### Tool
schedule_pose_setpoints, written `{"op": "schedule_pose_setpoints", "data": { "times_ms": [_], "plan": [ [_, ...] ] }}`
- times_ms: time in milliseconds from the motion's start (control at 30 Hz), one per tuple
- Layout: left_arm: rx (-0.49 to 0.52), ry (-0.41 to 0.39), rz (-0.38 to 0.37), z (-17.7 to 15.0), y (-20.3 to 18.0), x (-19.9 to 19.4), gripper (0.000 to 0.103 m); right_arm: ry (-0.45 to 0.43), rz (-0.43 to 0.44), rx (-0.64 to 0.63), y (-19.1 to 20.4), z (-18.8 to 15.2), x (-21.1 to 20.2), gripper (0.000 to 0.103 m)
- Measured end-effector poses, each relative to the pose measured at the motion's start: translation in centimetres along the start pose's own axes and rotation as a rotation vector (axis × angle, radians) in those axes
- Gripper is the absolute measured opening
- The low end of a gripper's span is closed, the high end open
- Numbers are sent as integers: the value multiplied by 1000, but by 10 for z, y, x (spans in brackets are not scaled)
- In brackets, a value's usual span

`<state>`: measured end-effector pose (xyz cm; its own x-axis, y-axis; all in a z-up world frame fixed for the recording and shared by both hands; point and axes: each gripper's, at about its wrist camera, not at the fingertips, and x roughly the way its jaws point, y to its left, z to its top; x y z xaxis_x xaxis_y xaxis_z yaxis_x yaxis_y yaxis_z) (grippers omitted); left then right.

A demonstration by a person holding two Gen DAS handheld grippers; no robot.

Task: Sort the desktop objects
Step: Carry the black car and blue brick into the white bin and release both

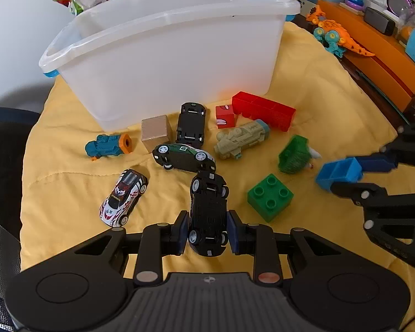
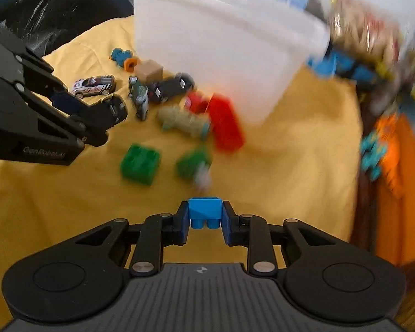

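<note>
left tool grips black car; right tool grips blue brick; green brick between.

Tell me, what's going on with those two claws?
Left gripper shut on black toy car. Right gripper shut on blue brick. White bin ahead, unobstructed.
</note>
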<state>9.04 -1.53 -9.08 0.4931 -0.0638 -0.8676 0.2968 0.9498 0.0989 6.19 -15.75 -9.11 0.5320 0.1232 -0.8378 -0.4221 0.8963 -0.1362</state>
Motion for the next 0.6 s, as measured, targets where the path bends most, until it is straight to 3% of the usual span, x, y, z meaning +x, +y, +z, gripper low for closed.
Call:
{"op": "schedule_pose_setpoints", "data": {
  "times_ms": [233,600],
  "plan": [
    [-6,-12,9,3,1,-5,32,-179,36,70,-3,23,-40,27],
    [15,-144,97,30,9,-46,32,-244,34,107,-10,54,-52,27]
  ]
}}
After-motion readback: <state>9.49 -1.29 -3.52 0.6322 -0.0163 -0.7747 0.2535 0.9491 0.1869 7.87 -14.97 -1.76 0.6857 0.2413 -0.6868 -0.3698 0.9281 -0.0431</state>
